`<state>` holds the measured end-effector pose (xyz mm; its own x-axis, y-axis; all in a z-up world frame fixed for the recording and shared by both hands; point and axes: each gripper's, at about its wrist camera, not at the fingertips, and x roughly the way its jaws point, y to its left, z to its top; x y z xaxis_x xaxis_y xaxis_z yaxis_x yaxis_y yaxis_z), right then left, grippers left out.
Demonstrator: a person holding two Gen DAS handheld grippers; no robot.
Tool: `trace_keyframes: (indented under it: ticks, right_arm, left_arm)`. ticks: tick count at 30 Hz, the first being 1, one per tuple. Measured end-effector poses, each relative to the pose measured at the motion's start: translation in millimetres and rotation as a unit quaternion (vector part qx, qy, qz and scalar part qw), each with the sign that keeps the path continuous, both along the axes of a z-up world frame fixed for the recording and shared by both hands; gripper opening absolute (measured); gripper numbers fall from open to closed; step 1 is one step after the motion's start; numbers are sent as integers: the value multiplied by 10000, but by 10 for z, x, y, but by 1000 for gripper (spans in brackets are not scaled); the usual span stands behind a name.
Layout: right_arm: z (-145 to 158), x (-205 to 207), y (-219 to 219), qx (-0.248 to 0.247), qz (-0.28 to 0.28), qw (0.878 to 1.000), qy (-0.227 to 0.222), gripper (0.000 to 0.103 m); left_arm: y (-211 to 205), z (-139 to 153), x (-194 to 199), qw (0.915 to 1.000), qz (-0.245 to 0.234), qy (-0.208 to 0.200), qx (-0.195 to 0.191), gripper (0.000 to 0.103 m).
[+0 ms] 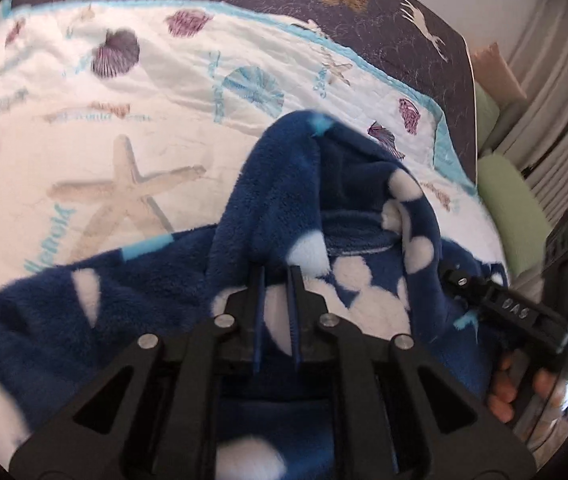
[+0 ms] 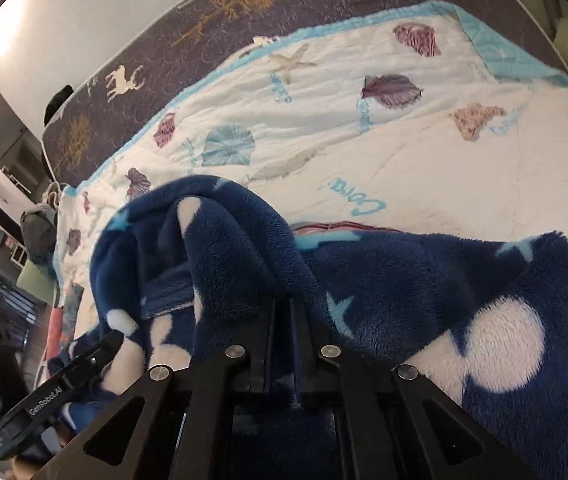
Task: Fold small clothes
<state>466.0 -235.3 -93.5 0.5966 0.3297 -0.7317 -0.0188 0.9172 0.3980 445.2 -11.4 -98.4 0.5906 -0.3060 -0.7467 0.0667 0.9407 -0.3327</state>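
A dark blue fleece garment (image 1: 156,280) with white dots and light blue stars lies bunched on a white quilt (image 1: 84,120). My left gripper (image 1: 276,270) is shut on a raised fold of the garment. My right gripper (image 2: 283,300) is shut on another raised fold of the same garment (image 2: 463,280). The right gripper also shows at the right of the left wrist view (image 1: 449,274), and the left gripper at the lower left of the right wrist view (image 2: 118,336). The two grippers hold the cloth close together, side by side.
The quilt with shells and starfish (image 2: 363,120) covers a bed over a dark patterned mattress (image 1: 403,20). Green cushions (image 1: 511,200) lie past the bed's right edge. Furniture and a grey wall (image 2: 4,152) stand beyond the bed's far side.
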Motion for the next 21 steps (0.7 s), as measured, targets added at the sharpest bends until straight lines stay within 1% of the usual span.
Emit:
trace_keyframes:
  ticks: [1,2,3,4,5,6,7,8,9,10,11,12,13,14,15,16,17,18,19,20,21]
  right_arm:
    - [70,-62,-55,58,-28,10000,21,7]
    - [168,-168,-119,173,-61,9998,50,11]
    - [297,-282,-181,293,-20,9996,-40,11]
    - [441,-445,-218,341,78,9992,-210,11]
    - [608,-692,-287,280,193,9985,-437,12]
    - [762,-993,-362,126,287,9974,-655,14]
    - [823,-1172,-397,31,334,9968,-728,19]
    - [872,-1417,-449,-76,415,9961,-772,23]
    - [863,-1579,-479,-93,454,9961,-750,34]
    - [807,-1683,-501,-65,420,9969,-668,45]
    - [645,-1743,-521,-10,279,9988,-398,46]
    - [510,-1723,-518,-62,193,9997,-153,46]
    - [327,-1677,-512,-253,57,9995,166,41]
    - [138,-1653,-534,-381,-36,9986,355,32]
    - [89,-1716,-566,-321,-85,9991,260,31]
    - [145,-1819,-597,-221,-218,9994,137,30]
    - [242,-1940,-617,-162,-362,9990,211,31]
    - [345,-2069,-622,-26,-341,9992,208,32]
    - [455,-2215,-622,126,-198,9997,89,33]
    - [588,-2410,-626,199,-42,9997,-117,33]
    - [693,-2579,-628,160,13,9995,-281,33]
  left_arm:
    - [-9,132,-112,9998,-78,-114,163,14]
    - [-4,225,-202,9993,-144,-253,246,17]
    - [15,388,-395,9977,-284,-520,340,21]
    - [53,543,-625,9952,-417,-789,396,34]
    - [88,616,-783,9937,-458,-933,424,50]
    - [132,711,-1025,9913,-507,-1125,458,57]
    - [160,759,-1249,9886,-580,-1299,491,64]
    - [157,758,-1361,9872,-628,-1372,510,67]
    - [124,666,-1454,9876,-701,-1278,588,67]
    - [81,578,-1435,9897,-670,-1068,681,67]
    - [26,412,-1383,9922,-544,-702,872,67]
    - [-28,191,-1319,9918,-439,-283,1169,65]
    - [-68,13,-1287,9892,-420,-58,1403,62]
    - [-82,-25,-1333,9882,-410,-199,1462,62]
    - [-78,44,-1414,9870,-342,-312,1540,60]
    - [-64,140,-1477,9873,-291,-252,1543,55]
    - [-33,276,-1570,9889,-308,-273,1431,54]
    - [5,469,-1722,9899,-391,-504,1263,54]
    - [43,642,-1875,9886,-431,-797,1199,54]
    - [111,845,-2111,9850,-408,-1165,1206,55]
    - [159,940,-2255,9831,-359,-1318,1221,57]
